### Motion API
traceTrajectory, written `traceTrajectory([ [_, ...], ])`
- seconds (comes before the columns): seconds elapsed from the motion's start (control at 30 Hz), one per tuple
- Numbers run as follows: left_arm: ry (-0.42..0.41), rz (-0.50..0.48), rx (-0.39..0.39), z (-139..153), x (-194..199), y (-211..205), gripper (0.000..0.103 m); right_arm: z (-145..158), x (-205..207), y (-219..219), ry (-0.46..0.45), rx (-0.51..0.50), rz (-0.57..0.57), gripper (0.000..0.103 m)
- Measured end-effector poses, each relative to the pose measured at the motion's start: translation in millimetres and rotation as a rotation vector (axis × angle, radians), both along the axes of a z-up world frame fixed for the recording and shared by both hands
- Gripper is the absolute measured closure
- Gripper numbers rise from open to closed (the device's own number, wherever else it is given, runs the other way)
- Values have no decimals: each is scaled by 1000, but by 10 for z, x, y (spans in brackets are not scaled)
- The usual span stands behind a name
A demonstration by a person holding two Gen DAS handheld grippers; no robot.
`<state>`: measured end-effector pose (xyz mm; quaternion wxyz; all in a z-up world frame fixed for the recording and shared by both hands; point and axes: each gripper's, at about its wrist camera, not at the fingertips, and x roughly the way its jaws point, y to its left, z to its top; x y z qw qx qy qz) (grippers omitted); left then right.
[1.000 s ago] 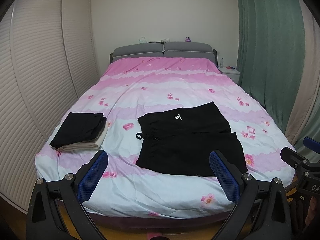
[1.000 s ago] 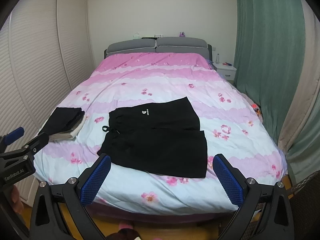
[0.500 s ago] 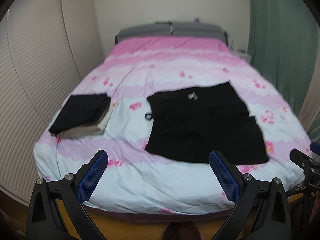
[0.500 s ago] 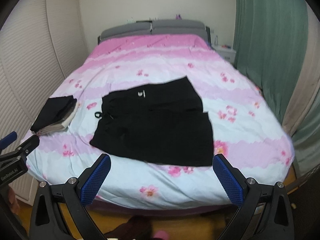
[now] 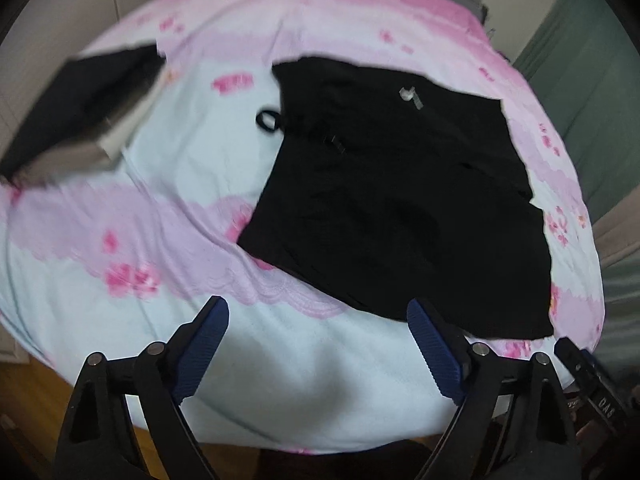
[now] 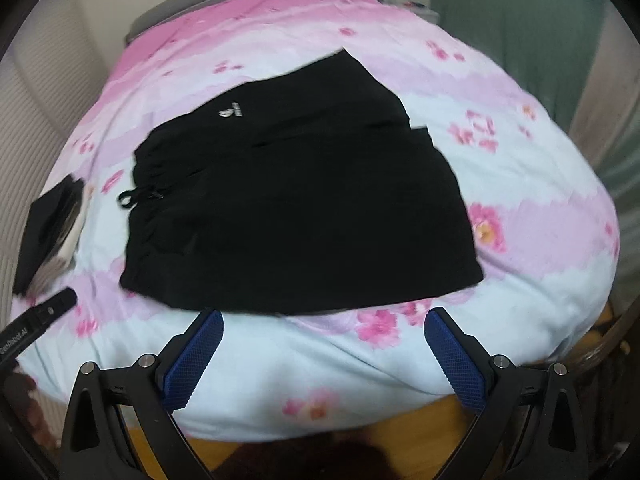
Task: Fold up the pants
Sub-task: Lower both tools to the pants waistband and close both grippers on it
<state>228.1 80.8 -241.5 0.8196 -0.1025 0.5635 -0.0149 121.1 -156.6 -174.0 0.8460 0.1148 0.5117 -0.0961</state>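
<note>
Left gripper (image 5: pixel 318 322): fingers spread wide, nothing between them; near hem just ahead of its right finger
Right gripper (image 6: pixel 324 324): released, empty; hem edge directly beyond both fingertips
Black pants (image 6: pixel 296 208): flat on the quilt (image 6: pixel 540 240), unfolded; drawstring (image 6: pixel 130 198) ahead-left
Advice: pinch both near corners through all layers; lift evenly

Black pants (image 6: pixel 296 208) with a small white logo are shown on a pink, lilac and pale-blue flowered bedspread (image 6: pixel 540 216).
</note>
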Motion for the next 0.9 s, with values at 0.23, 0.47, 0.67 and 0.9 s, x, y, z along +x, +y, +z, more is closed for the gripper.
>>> traceTrajectory([
  [0.23,59,56,-66,-482,287,62,22,-601,238,-131,55,92,-102,7],
  [0.47,145,91,-130,-977,511,49,32,-1071,346,-326,84,175,-184,16],
  [0.67,199,181,-183,-1204,589,103,33,-1296,409,-500,71,222,-241,17],
  [0.9,217,156,-194,-1190,791,-55,64,-1441,629,-676,82,227,-276,26],
])
